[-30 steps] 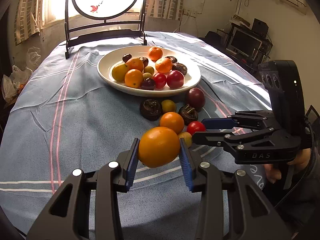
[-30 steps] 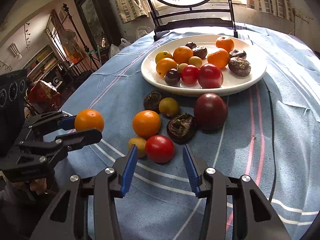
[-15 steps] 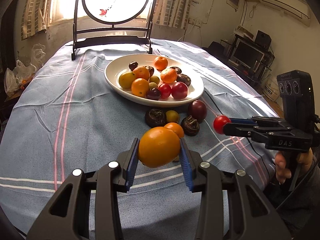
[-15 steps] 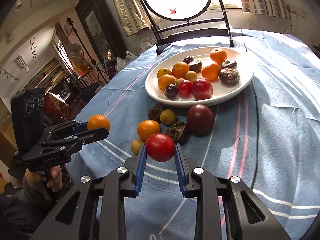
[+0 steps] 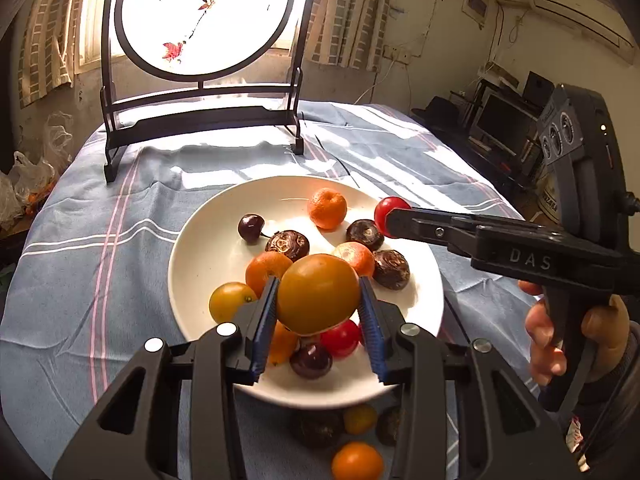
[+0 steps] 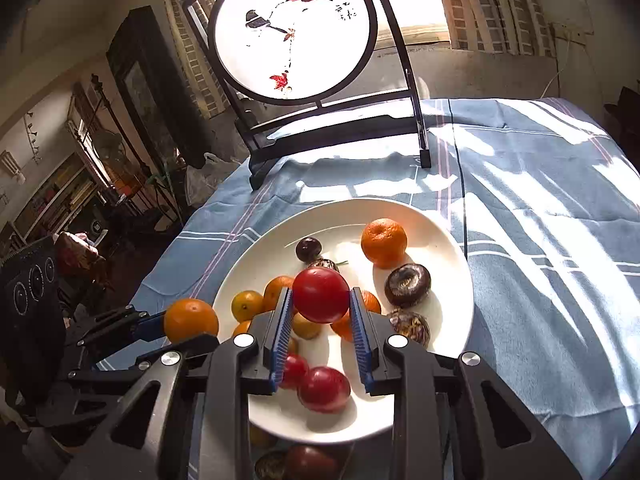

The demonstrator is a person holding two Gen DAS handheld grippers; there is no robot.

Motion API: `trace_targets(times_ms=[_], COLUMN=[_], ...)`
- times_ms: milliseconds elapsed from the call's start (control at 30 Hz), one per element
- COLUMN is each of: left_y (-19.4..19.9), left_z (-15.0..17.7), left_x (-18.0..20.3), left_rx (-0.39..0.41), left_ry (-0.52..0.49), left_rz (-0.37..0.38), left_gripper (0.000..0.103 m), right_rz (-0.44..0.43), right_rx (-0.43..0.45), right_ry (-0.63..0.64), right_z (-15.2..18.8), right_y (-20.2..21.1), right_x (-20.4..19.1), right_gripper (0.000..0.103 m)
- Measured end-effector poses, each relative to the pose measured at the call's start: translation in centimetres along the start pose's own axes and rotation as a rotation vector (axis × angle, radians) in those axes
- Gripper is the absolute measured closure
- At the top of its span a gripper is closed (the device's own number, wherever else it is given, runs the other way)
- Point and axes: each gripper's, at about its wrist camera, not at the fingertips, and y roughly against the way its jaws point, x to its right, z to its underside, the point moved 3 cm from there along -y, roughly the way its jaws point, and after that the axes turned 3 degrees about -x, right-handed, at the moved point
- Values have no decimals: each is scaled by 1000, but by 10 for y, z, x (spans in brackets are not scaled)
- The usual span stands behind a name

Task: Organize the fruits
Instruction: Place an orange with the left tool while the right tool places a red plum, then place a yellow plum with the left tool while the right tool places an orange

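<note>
The left tongs (image 5: 319, 312) were clamped on a large orange fruit (image 5: 319, 293), its blue pads pressed against both sides, and held it above the near half of the white plate (image 5: 200, 248). The right tongs (image 6: 321, 320) gripped a red tomato (image 6: 321, 294) between their pads, having just closed on it, and carried it over the same plate; in the left view that tomato hung over the plate's right rim, with a hand (image 5: 560, 336) on the handle behind it. On the plate lay mandarins, dark wrinkled fruits, a cherry (image 5: 251, 227), a yellow fruit (image 5: 230, 301) and more red tomatoes. A few fruits, among them an orange one (image 5: 357, 461), sat on the blue striped cloth (image 5: 100, 272) of the tabletop just before the plate. Beyond the plate stood a round painted screen in a dark frame (image 5: 204, 20).
</note>
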Motion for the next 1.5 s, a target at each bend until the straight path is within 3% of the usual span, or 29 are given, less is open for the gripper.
trace_targets(times_ms=[67,100,167,267,367,533,700,833,900,967,1000,1267,1500], left_y=[-16,-20,-17,4,25,46,46,34,27,21,23,60,85], left_z=[-10,-12,-14,-3,25,98,144,146,145,146,146,150,152], left_x=[-11,-15,-19,-16,0,33,48,42,43,43,43,39,27], left_rx=[-16,-19,-10,26,15,-73,-127,-140,-157,-185,-180,-92,-42], left_ry=[38,51,66,43,-28,-165,-212,-163,-170,-164,-161,-86,-60], left_rz=[-13,-17,-15,-21,-28,-19,-40,-50,-58,-58,-59,-14,-26], left_gripper=[64,64,58,50,50,50,50,52,60,76,78,79,79], right_rz=[14,27,32,19,-5,-35,-70,-82,-79,-85,-86,-59,109], right_rx=[-7,4,35,48,44,39,64,67,64,67,68,-30,-153], right_ry=[-1,1,9,40,56,44,-25,-74,-86,-89,-87,57,251], right_z=[-7,-8,-5,10,41,101,139,154,160,161,162,164,163], right_y=[-12,-13,-5,14,36,67,84,85,86,87,88,68,23], right_x=[1,0,-3,-9,-12,-9,5,16,18,19,18,-22,-61], right_gripper=[72,63,57,57,57,57,57,57,57,56,57,57,57])
